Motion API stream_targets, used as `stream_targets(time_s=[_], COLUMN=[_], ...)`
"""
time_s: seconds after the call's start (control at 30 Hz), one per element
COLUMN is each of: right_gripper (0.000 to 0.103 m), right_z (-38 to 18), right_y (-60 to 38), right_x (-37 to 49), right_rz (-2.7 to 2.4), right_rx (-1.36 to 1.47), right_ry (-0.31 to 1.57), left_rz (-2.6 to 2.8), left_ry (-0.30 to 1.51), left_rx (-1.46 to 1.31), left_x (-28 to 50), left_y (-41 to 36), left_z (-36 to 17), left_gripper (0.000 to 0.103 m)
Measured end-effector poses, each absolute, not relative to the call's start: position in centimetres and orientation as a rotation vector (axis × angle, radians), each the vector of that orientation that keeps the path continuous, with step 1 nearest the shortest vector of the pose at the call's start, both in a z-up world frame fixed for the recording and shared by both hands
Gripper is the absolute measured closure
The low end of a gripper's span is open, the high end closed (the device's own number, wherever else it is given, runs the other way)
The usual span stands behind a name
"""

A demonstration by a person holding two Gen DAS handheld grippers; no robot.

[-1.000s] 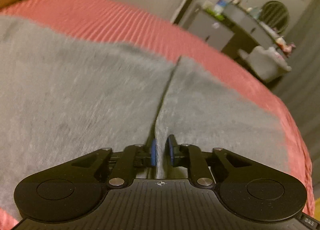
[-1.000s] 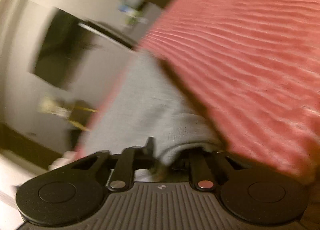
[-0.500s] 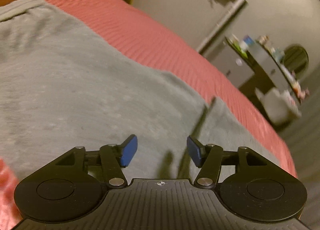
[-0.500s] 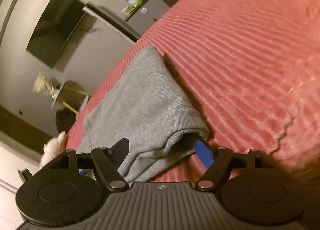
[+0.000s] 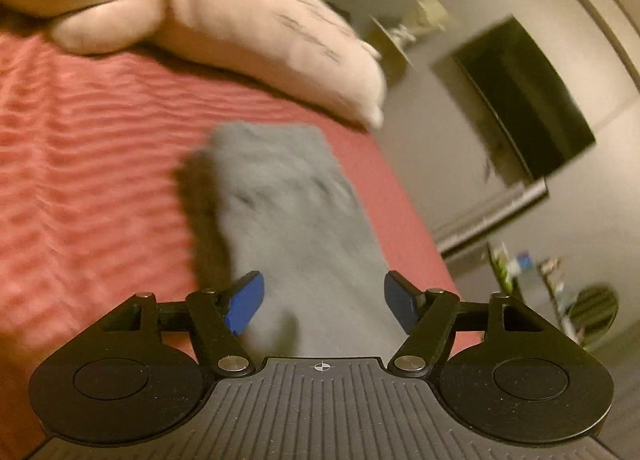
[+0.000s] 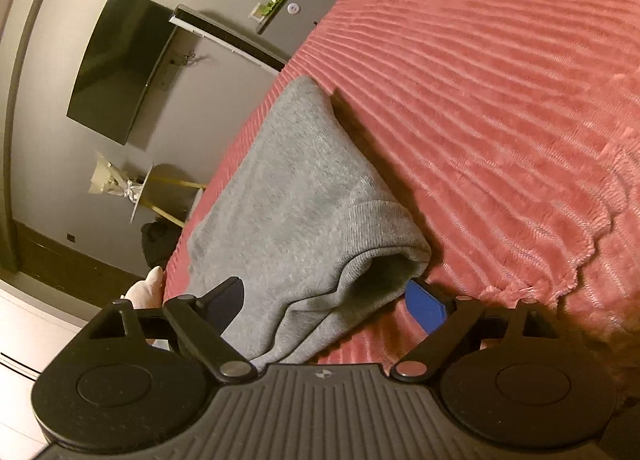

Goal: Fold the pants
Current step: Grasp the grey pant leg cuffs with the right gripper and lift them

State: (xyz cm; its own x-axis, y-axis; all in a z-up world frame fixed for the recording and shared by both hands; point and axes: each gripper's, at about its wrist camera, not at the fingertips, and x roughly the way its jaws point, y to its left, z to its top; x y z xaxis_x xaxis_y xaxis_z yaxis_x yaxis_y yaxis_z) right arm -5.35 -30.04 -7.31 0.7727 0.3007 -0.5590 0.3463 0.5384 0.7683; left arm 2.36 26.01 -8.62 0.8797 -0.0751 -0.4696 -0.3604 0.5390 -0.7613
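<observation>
The grey pants (image 5: 288, 228) lie folded into a long narrow strip on the red ribbed bedspread (image 5: 80, 164), close to the bed's edge on the side facing the wall. In the left wrist view the strip's long axis runs from the near end, between the fingers, away toward a cream pillow (image 5: 248, 32) at the far end of the bed; the far end of the strip is squared off and stops just short of the pillow. This view is blurred, so finer folds cannot be made out.

The left gripper (image 5: 324, 298) hangs over the near end of the strip with its blue pads (image 5: 244, 302) spread wide, holding nothing.

In the right wrist view the pants (image 6: 296, 196) run from near to far along the bedspread (image 6: 500, 100), narrowing toward a far corner, with a ribbed cuff opening (image 6: 384, 264) at the near right end gaping toward the camera. The right gripper (image 6: 332, 306) has its jaws spread wide to either side of this near end, the blue pad (image 6: 426, 306) just beside the cuff; whether it touches the cloth cannot be told.

A dark television (image 6: 116, 64) hangs on the wall beyond the bed.
</observation>
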Motion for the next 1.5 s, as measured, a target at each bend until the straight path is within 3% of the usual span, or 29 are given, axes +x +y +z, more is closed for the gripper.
stream_targets(time_s=[0.27,0.53,0.6,0.7,0.87,1.03,1.07,1.17,1.27,1.33,1.37,1.4,1.5], right_gripper=[0.012,0.011,0.011,0.011,0.011,0.011,0.011,0.011,0.011,0.011,0.011,0.011,0.011], right_z=[-7.4,-7.3,-7.4,-7.3,-7.3,-7.3,-7.3,-7.2,-7.0,-6.8,-6.7,-6.7,-6.2], right_y=[-29.7,-29.2,-29.2,-29.2,-29.3,-29.5,-29.5,-29.6,-29.6,-29.6,-29.6,-29.5,-29.1], right_x=[-4.8,-4.2,-4.3,-4.4,-4.5,-4.7,-4.7,-5.0,-5.3,-5.5,-5.6,-5.7,-5.4], right_rz=[-0.025,-0.034,-0.035,-0.035,-0.028,-0.023,-0.019,-0.013,-0.008,-0.001,0.002,0.008,0.067], right_rx=[0.997,0.971,0.969,0.968,0.974,0.991,0.998,1.008,1.009,1.003,1.001,1.000,0.977], right_ry=[0.748,0.765,0.762,0.757,0.747,0.734,0.726,0.706,0.693,0.687,0.685,0.682,0.678], left_rz=[0.176,0.096,0.120,0.133,0.083,-0.156,-0.227,-0.455,-0.548,-0.500,-0.457,-0.426,-0.328], left_ry=[0.466,0.546,0.563,0.535,0.410,0.361,0.362,0.393,0.530,0.560,0.532,0.507,0.512], left_rx=[-1.236,-1.159,-1.142,-1.076,-0.668,-0.194,-0.133,-0.022,0.090,0.213,0.220,0.188,-0.009], left_x=[2.6,8.0,8.5,7.7,5.7,5.1,4.9,3.9,4.3,4.2,3.9,3.8,3.5], left_y=[31.5,32.5,32.4,31.9,25.9,15.0,12.7,5.6,-0.1,-2.2,-2.0,-1.0,4.1], left_z=[-13.1,-13.0,-12.7,-11.8,-5.4,0.5,0.9,1.5,-0.2,-0.7,-0.5,0.0,0.9], left_gripper=[0.028,0.029,0.056,0.071,0.079,0.087,0.100,0.094,0.047,0.051,0.046,0.032,0.015])
